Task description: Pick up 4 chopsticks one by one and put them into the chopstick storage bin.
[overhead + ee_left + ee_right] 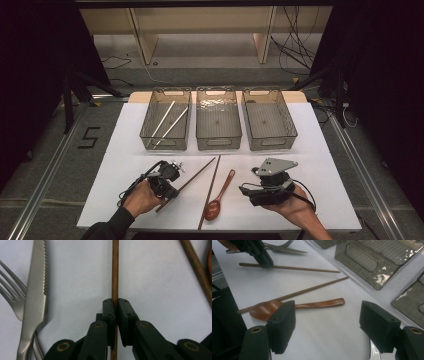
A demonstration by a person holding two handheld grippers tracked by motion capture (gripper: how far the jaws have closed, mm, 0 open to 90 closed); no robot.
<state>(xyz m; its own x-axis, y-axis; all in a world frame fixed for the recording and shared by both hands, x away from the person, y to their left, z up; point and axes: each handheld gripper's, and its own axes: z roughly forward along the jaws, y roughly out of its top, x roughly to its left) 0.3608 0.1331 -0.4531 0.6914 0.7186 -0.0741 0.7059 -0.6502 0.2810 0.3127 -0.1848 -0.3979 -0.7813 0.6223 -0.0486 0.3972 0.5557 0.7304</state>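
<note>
This is a lab-style recording space, not a home. A white-topped table (320, 150) stands on a grey floor between metal floor rails (47, 172), with black curtains (30, 75) at both sides. Loose cables (295, 45) trail across the floor behind it, beside plain wooden shelving (200, 22), and a taped numeral (89, 137) marks the floor.

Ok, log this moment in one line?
left gripper: shut on brown chopstick | right gripper: open, idle | wooden spoon: on table | second chopstick: on table
</note>
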